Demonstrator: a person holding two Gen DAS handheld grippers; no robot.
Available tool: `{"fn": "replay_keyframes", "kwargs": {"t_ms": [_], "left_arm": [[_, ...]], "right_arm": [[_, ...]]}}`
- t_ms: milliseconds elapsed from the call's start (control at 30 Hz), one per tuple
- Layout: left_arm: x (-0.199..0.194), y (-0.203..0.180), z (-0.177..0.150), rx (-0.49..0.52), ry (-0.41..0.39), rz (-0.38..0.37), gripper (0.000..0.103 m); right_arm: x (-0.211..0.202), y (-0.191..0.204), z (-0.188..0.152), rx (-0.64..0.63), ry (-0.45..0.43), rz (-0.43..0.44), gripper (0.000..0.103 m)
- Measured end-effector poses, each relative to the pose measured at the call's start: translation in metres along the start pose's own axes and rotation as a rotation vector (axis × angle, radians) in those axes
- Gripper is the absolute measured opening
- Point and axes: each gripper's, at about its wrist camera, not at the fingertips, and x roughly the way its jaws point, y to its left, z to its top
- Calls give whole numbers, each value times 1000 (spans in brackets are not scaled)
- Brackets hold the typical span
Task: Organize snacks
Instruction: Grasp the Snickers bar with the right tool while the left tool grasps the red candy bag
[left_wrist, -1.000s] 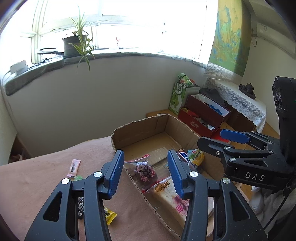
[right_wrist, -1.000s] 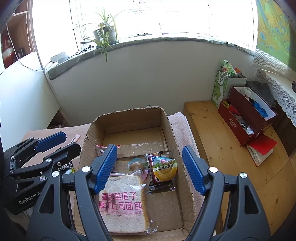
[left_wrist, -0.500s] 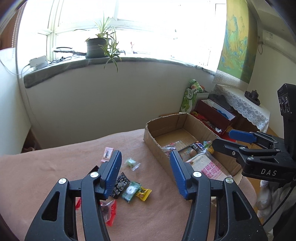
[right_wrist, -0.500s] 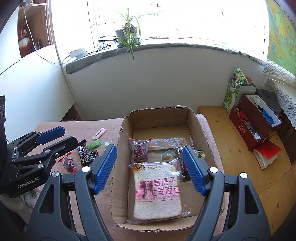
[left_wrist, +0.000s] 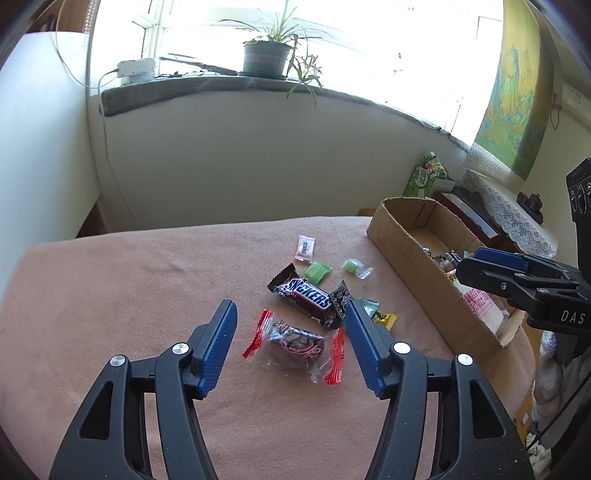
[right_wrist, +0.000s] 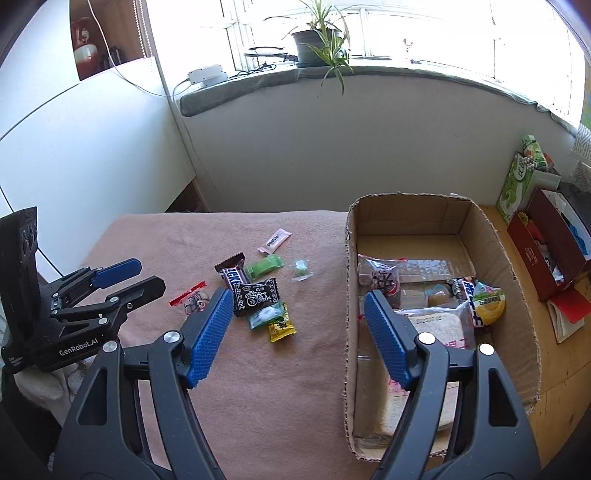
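Loose snacks lie on the pink cloth: a clear red-edged packet (left_wrist: 295, 341) (right_wrist: 192, 299), a Snickers bar (left_wrist: 304, 295) (right_wrist: 232, 273), a black packet (right_wrist: 256, 295), green sweets (left_wrist: 317, 272) (right_wrist: 264, 266) and a pink sachet (left_wrist: 305, 248) (right_wrist: 275, 240). A cardboard box (left_wrist: 406, 258) (right_wrist: 517, 295) on the right holds bread (right_wrist: 443, 332) and other snacks. My left gripper (left_wrist: 291, 345) (right_wrist: 122, 280) is open and empty, its fingers either side of the red-edged packet. My right gripper (right_wrist: 299, 338) (left_wrist: 491, 266) is open and empty, over the box's left wall.
A wooden floor or bench (right_wrist: 561, 369) lies right of the box with a red box (right_wrist: 546, 254) and a green carton (right_wrist: 517, 181). A white wall and a windowsill with a potted plant (left_wrist: 266, 55) stand behind. The cloth's edge drops off at the left.
Both grippers have swung left, away from the box interior. The left gripper now faces the loose snacks on the cloth; the right one sits over the box's left wall. Both stay open.
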Motion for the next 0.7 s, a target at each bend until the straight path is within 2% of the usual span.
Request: {"fn": "replay_keyframes", "kwargs": {"t_ms": [233, 367, 533, 700], "left_arm": [[15, 1, -19, 27, 50, -37, 69], [25, 3, -24, 36, 73, -43, 70], [34, 11, -25, 18, 94, -50, 70], [40, 12, -23, 11, 91, -47, 70]], "right_arm": [[41, 18, 8, 6, 96, 44, 76], [69, 21, 12, 53, 172, 70, 76], [94, 22, 19, 102, 214, 109, 76], [120, 38, 28, 47, 246, 109, 76]]}}
